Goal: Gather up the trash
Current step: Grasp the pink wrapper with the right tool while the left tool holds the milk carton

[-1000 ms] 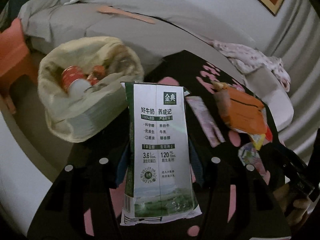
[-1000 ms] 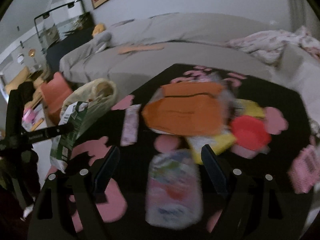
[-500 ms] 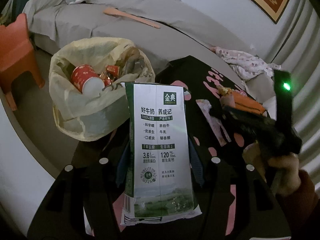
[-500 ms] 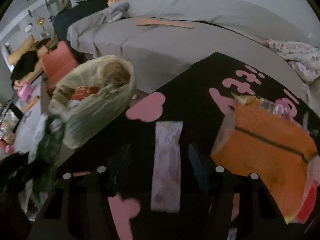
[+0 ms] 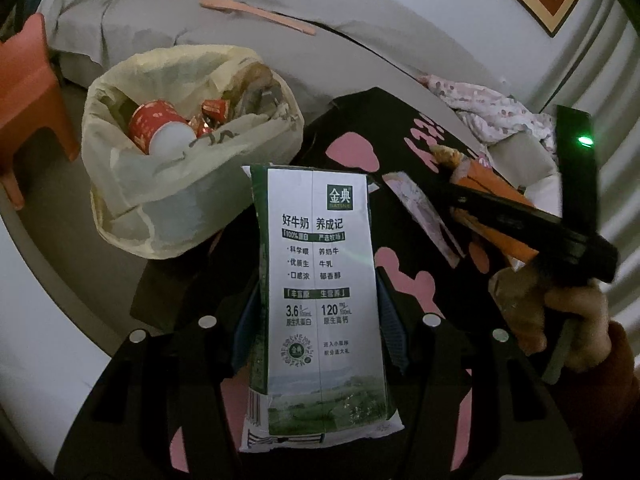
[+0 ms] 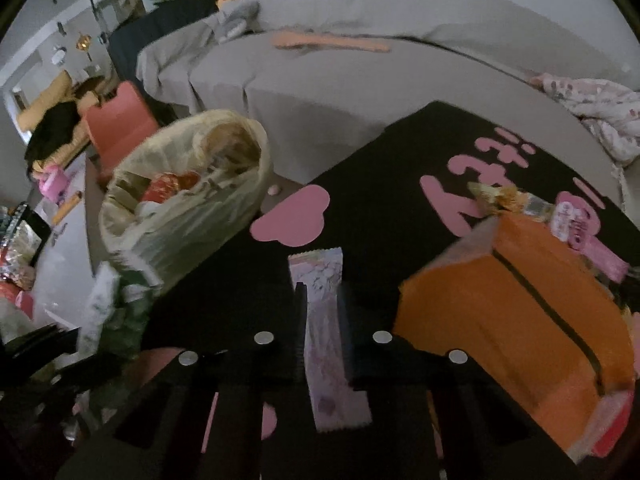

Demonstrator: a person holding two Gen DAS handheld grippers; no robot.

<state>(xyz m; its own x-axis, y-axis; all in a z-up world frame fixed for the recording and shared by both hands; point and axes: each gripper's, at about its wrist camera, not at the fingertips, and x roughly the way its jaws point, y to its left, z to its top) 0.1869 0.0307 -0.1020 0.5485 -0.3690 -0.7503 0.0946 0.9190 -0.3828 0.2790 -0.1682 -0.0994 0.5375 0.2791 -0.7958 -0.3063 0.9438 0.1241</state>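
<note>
The left gripper (image 5: 320,320) has its jaws clamped on the two narrow sides of a milk carton (image 5: 320,280), which stands upright between them, printed face to the camera and flattened bottom flap nearest the lens. The right gripper (image 6: 322,304) has just been closing its jaws, and they now pinch a long pale pink wrapper (image 6: 328,332) that lies flat on the black tabletop (image 6: 380,184) with its pink shapes; the wrapper runs lengthwise between the fingers and sticks out past both ends.

Only the left view shows the right gripper from outside: a dark bar reaching over the tabletop with a green light above it, held by a hand (image 5: 560,320) in a dark red sleeve, its tip down at the wrapper. Only the right view shows the grip on the wrapper itself, and it catches the carton merely as a green and white blur at the left edge.

Just right of the wrapper sits an orange packet (image 6: 512,320), with more small pink wrappers behind it. Beyond the tabletop's left edge stands a bin lined with a yellowish bag (image 5: 180,200); the left view looks into it and shows a red paper cup (image 5: 158,126) and crumpled scraps. Behind are a grey sofa (image 6: 360,80) and an orange stool (image 5: 28,92)
</note>
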